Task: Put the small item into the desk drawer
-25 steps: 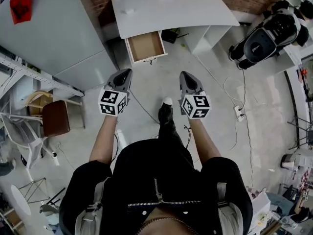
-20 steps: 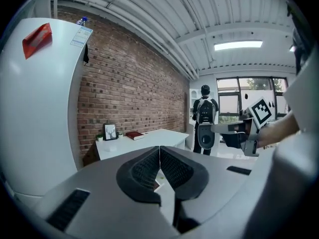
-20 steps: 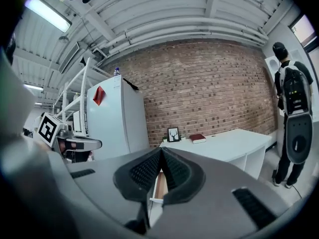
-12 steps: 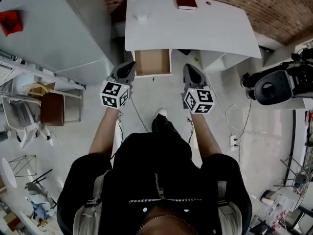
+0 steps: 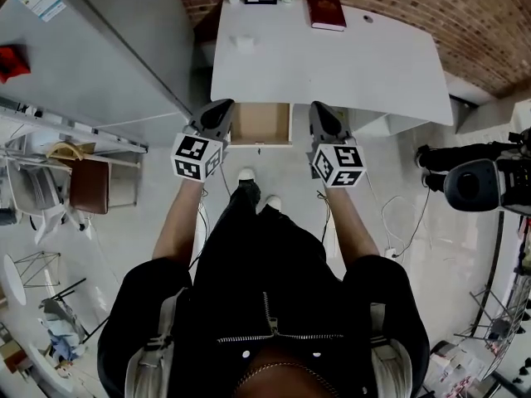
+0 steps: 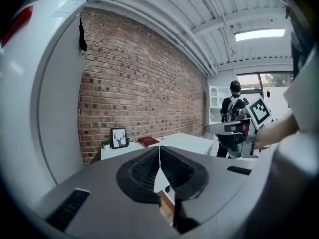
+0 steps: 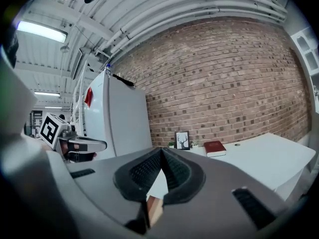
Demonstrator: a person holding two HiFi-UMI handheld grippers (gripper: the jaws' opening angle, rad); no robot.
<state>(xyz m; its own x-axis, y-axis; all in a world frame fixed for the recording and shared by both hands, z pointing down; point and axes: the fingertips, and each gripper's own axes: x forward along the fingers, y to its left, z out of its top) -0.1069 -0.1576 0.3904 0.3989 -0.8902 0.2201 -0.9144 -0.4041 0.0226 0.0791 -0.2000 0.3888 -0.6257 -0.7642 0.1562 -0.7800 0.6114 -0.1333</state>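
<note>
Beside the open drawer [image 5: 260, 123], which lay well ahead of me a second ago, my left gripper [image 5: 219, 110] and right gripper [image 5: 323, 112] now flank it, both clenched on nothing. The small item [image 5: 243, 41], seemingly that pale blur, sits on the desk [image 5: 348, 65] beyond, so picking it up comes next

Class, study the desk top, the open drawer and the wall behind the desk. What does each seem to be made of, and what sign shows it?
Desk top: smooth matt white, probably painted or laminated board; no grain shows.
Drawer: bare brown inside, likely unpainted wood or fibreboard, with a white front.
Wall: rough red-brown brick, with visible mortar joints.
</note>
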